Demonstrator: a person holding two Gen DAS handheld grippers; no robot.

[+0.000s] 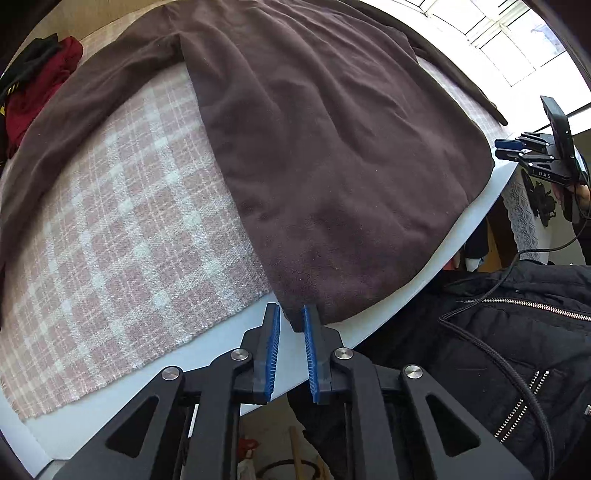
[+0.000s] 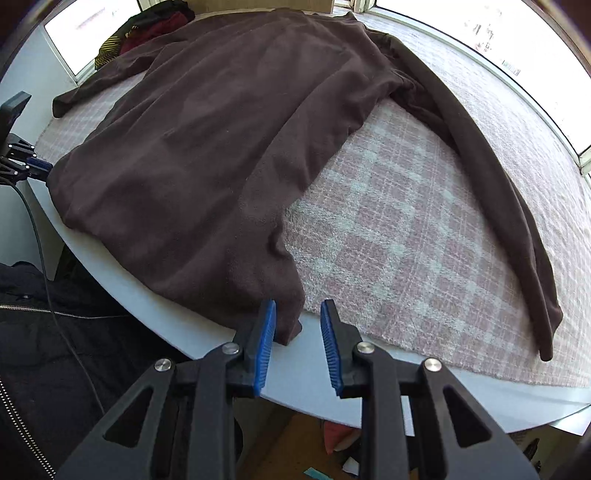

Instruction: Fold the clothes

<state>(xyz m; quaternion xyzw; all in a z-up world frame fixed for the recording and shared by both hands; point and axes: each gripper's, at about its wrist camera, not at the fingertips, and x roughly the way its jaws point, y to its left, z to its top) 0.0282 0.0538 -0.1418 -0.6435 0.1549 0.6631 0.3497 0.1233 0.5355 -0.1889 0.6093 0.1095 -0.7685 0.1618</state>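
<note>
A dark brown long-sleeved top (image 1: 314, 147) lies spread on a pink checked cloth (image 1: 122, 229), its hem at the table's near edge. My left gripper (image 1: 291, 317) is open with the left hem corner between its blue pads, not clamped. My right gripper (image 2: 298, 321) is open; the right hem corner (image 2: 288, 328) lies against its left pad. One sleeve (image 2: 498, 192) stretches out to the right in the right wrist view. The other sleeve (image 1: 74, 122) runs left in the left wrist view. Each gripper shows in the other's view: the right one (image 1: 506, 149), the left one (image 2: 38, 168).
The pale blue table edge (image 1: 229, 332) curves just below the hem. A pile of red and black clothes (image 1: 33, 81) sits at the far corner, also seen in the right wrist view (image 2: 147, 26). The person's black zipped jacket (image 1: 517, 332) is close to the table edge.
</note>
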